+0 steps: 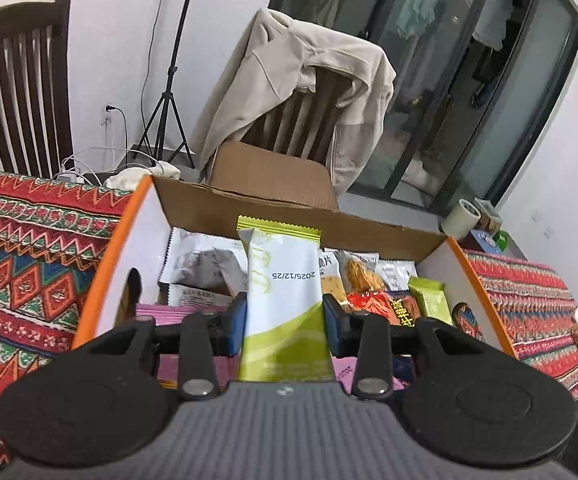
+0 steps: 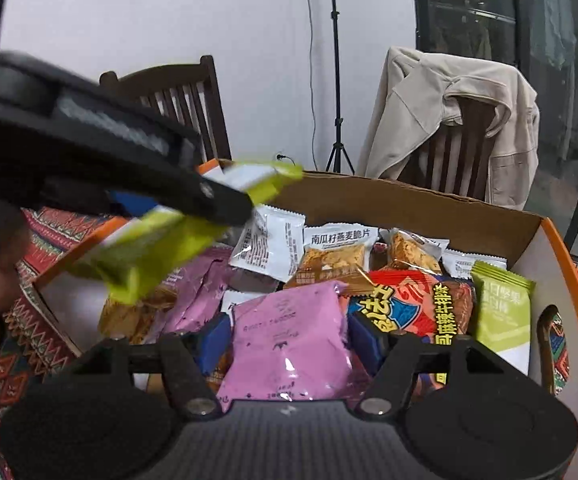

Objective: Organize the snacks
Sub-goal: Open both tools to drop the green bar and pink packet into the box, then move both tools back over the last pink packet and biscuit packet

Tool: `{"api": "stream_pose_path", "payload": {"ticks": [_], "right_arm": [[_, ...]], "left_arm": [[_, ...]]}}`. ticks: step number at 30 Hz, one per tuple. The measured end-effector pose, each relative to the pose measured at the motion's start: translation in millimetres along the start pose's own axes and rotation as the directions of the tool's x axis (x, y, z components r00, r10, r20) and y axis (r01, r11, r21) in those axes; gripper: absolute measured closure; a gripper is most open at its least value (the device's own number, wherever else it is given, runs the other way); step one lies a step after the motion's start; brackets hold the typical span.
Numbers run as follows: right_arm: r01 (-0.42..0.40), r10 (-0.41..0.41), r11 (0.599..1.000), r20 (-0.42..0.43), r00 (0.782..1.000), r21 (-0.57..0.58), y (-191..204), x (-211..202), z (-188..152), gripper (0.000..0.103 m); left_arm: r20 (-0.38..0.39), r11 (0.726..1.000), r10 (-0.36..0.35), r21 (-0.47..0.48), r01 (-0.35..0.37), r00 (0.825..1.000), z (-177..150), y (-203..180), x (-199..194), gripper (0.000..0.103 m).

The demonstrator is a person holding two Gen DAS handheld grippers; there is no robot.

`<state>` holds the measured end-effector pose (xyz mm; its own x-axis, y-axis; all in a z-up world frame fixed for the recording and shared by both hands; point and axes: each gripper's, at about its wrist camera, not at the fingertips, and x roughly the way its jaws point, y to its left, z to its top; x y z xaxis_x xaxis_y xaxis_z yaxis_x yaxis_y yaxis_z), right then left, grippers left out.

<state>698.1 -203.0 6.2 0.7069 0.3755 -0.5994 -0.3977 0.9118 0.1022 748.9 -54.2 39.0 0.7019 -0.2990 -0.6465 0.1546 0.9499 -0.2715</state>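
— Two claws, two packets. The left claw (image 1: 285, 320) is clenched on a green-and-white snack bar (image 1: 283, 300), gripping it across the middle so the crimped green end points away from the camera; a date is printed on its white part.

— Where is that bar, relative to the box?

— Held up over the near edge of the open cardboard box (image 1: 273, 204), the one with orange-trimmed white end panels. In the right wrist view the same bar (image 2: 161, 252) shows blurred at the left, tilted, over the box's left side, with the left claw (image 2: 217, 200) across it.

— And the right claw?

— The right claw (image 2: 289, 340) has its blue pads on either side of a pink snack pouch (image 2: 289, 340), pressing against its edges. The pouch lies among the other snacks in the box.

— What else is in there?

— A red-and-blue chip bag (image 2: 409, 308) just right of the pink pouch, a second green bar (image 2: 501, 316) standing by the right end panel, white packets (image 2: 269, 244) and oat-crisp packets (image 2: 341, 256) further back, more pink pouches (image 2: 197, 300) at the left.

— And the surroundings?

— The box sits on a worktop covered in a red patterned cloth (image 1: 29, 260). Behind it stands a chair draped with a beige jacket (image 1: 289, 80), a second dark wooden chair (image 1: 21, 80), and a light-stand tripod (image 1: 167, 112).
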Motion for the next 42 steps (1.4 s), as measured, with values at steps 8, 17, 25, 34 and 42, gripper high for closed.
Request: {"api": "stream_pose_path", "payload": {"ticks": [8,17,25,34,42], "right_arm": [[0.018,-0.02,0.998,-0.026,0.999,-0.06,-28.5,-48.1,17.9,0.014],[0.129,-0.129,0.992,0.099,0.987,0.003,-81.5,-150.6,20.2,0.014],[0.254,-0.227,0.958,0.189,0.955,-0.131,-54.7,-270.1,-13.6,0.008],[0.301,-0.262,0.937,0.217,0.941,-0.175,-6.5,-373.9,-80.7,0.005],[0.253,-0.222,0.959,0.215,0.951,-0.129,30.0,-439.8,-149.9,0.0]], "left_arm": [[0.0,1.0,0.008,-0.011,-0.008,1.0,-3.9,-4.1,5.0,0.037],[0.106,0.994,-0.04,0.108,0.028,0.994,-28.7,1.0,-99.7,0.029],[0.222,0.952,-0.08,0.307,0.008,0.972,-84.2,-19.3,-230.1,0.019],[0.304,0.939,-0.093,0.344,-0.018,0.948,-161.6,-43.0,-341.5,0.01],[0.251,0.966,-0.017,0.252,-0.048,0.968,-241.8,-31.6,-377.6,0.005]]}}
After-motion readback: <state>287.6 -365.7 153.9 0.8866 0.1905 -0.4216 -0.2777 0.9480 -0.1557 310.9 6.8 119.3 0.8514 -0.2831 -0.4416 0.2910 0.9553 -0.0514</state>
